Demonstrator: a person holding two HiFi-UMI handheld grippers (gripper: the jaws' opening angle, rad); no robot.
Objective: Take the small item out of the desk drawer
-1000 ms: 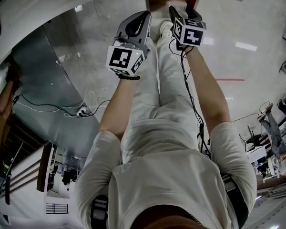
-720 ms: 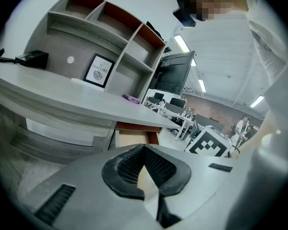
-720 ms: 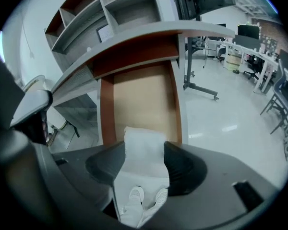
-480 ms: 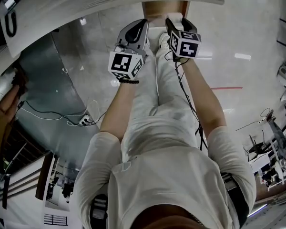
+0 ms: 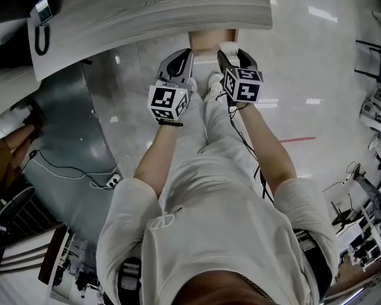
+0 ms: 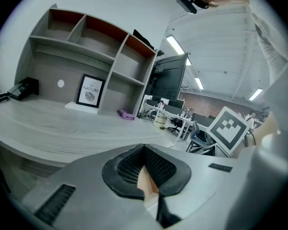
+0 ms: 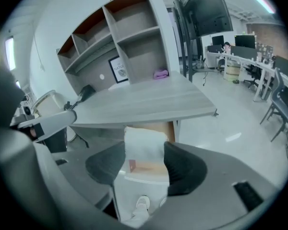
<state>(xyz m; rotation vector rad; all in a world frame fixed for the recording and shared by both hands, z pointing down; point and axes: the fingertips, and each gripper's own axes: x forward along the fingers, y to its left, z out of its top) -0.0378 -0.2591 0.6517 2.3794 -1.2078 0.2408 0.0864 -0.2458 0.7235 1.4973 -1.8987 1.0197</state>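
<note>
- The right gripper (image 7: 144,151) is clamping its dark pads on the small white item (image 7: 143,143). The item is standing upright between them, with its top poking past the fingertips.
- A small reddish mark and a tan band are showing low on the item's face.
- In the head view, this gripper is sitting at about 1 o'clock from the picture's middle and pointing toward 12 o'clock. It is holding the item in the air, in front of the edge of the desk (image 5: 146,8).
- The brown wooden unit (image 5: 206,38) under the desk is showing just behind the item, at 12 o'clock.
- The left gripper (image 6: 145,161) is keeping its pads drawn together at the tips, with nothing between them. Only a thin tan sliver is showing through the gap.
- In the head view it is sitting at about 11 o'clock, just beside the right gripper and apart from it.
- The left gripper view is looking across the desk. An open shelf unit (image 6: 86,47) is standing at 10 o'clock, with a framed picture (image 6: 90,91) propped below it.
- A small purple object (image 6: 126,114) is lying at 9 o'clock from the dark monitor (image 6: 169,78).
- The person's white shoes (image 5: 214,84) are showing between the two grippers on the glossy floor (image 5: 305,62).
</note>
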